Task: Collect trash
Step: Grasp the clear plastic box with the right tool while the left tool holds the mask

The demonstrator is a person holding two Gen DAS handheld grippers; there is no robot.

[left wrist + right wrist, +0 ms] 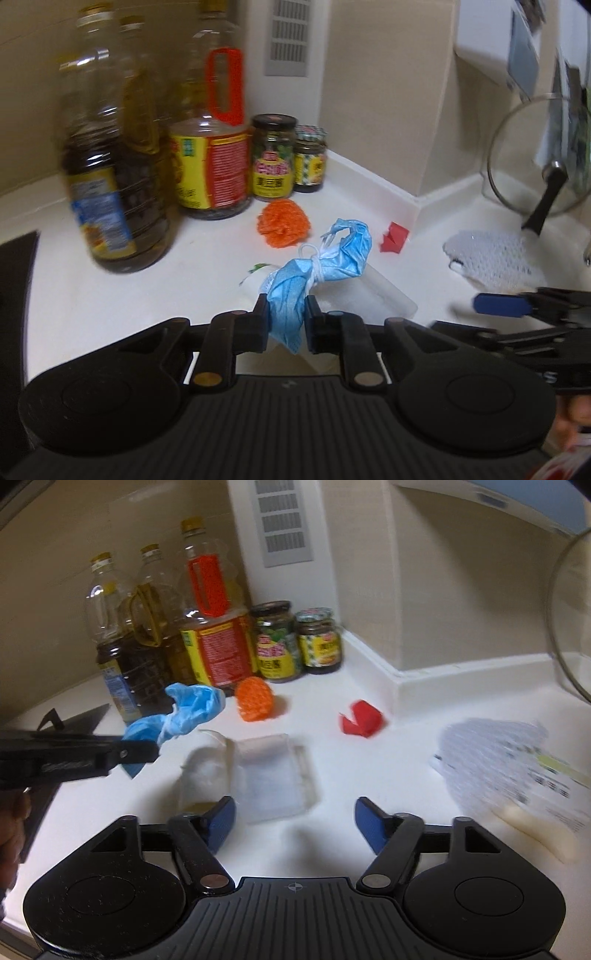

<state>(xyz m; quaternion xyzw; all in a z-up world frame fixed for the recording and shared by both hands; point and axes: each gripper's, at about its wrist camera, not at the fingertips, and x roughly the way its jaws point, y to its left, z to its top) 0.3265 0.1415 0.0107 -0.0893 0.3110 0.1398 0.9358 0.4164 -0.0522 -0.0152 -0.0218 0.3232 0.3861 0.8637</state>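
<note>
On the table, the blue mask is clamped by the left gripper jaws; the clear wrapper (apparently next) is faced by the wide-open right gripper.

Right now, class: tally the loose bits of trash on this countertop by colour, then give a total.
Blue: 1, face mask clamped in the left tongs
Orange: 1, mesh ball
Red: 1, scrap
Clear: 2, plastic tray, cup
White: 1, net wrapper
Total: 6
</note>
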